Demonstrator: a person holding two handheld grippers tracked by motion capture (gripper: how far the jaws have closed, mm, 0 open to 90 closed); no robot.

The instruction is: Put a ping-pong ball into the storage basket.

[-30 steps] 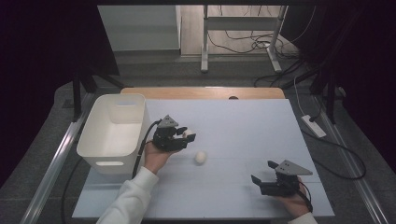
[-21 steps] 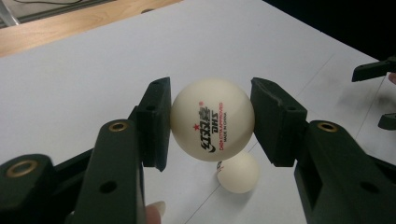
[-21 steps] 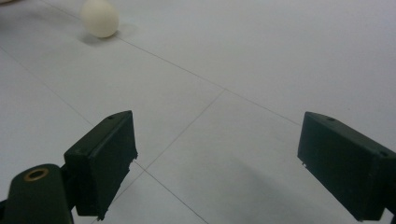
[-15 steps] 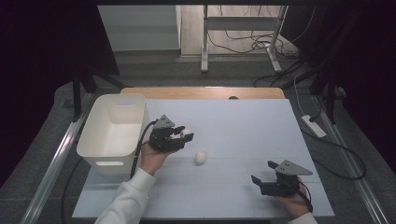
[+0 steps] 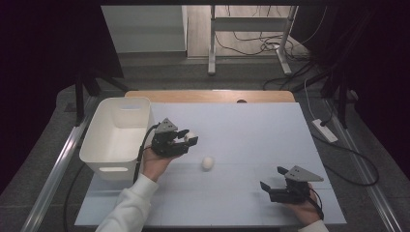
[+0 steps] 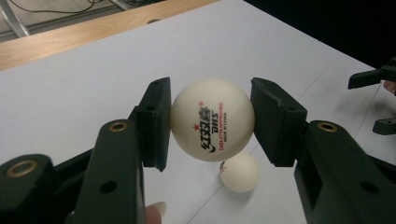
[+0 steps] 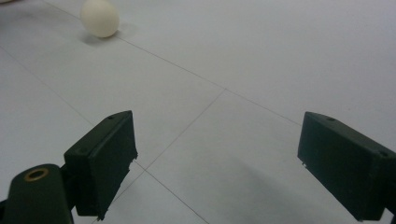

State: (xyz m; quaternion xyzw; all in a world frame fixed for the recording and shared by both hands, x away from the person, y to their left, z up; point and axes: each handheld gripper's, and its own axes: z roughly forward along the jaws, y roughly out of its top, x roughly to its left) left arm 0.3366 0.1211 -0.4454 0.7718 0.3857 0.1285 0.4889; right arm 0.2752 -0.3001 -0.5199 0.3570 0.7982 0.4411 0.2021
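Ball [image 6: 212, 119] is clamped in the left gripper [image 5: 189, 137], carried toward the bin [image 5: 99, 150] at nine o'clock; right gripper [image 7: 219, 163] is held open.

A smooth, matt plastic table-tennis ball [image 6: 212, 120] is clamped by matt black plastic jaws with brass-coloured rivets, over a smooth matt white tabletop [image 5: 251, 125] edged in wood at 12 o'clock.
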